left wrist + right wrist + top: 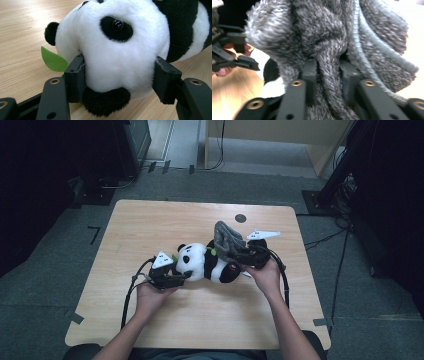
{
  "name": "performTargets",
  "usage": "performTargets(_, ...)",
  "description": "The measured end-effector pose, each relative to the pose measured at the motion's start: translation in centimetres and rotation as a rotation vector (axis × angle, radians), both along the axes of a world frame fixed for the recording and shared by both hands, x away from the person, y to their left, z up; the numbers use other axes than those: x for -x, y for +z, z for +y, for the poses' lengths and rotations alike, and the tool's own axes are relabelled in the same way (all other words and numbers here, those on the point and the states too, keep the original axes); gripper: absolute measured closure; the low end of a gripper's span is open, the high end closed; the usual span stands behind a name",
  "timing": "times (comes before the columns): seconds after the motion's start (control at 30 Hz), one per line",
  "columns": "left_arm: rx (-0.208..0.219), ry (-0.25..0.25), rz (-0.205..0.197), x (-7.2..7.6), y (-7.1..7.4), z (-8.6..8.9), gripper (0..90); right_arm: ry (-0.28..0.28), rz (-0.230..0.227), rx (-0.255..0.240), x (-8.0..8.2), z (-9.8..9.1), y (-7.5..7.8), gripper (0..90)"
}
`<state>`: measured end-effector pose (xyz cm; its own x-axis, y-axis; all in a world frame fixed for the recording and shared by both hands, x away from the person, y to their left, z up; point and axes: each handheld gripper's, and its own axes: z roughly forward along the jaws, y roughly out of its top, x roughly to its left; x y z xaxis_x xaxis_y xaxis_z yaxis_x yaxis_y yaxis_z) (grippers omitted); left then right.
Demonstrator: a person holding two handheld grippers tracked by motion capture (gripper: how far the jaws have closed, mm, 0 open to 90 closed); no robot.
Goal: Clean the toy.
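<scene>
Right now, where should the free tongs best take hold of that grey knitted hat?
Neither is free. Grip the grey knitted hat by its ribbed edge, from the right side, where the right tongs pinch a bunched fold. The left tongs clamp the panda's head.

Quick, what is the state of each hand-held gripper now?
Left hand-held gripper: closed on the plush panda, at its head.
Right hand-held gripper: closed on the grey knitted cloth.
</scene>
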<state>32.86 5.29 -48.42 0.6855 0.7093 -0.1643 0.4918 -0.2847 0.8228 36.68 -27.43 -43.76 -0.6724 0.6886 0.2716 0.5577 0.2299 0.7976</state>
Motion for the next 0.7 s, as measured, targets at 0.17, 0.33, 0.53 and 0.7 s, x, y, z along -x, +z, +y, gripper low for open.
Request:
performTargets(0.17,-0.005,-0.005,0.002,0.0,0.0,0.0,37.4,0.003,0.000,0.027,0.2,-0.1,-0.1,77.0)
performTargets(0.33,0.000,-0.006,0.009,-0.1,0.0,0.0,37.4,-0.009,0.013,0.021,0.6,-1.0,-0.6,77.6)
performTargets(0.53,0.008,-0.007,0.016,-0.2,0.1,0.1,37.3,-0.040,0.066,0.099,1.0,-2.7,-1.7,79.0)
performTargets(0.7,0.005,-0.012,0.021,-0.4,0.2,0.1,37.3,-0.053,0.120,0.082,1.0,-3.3,-2.6,80.2)
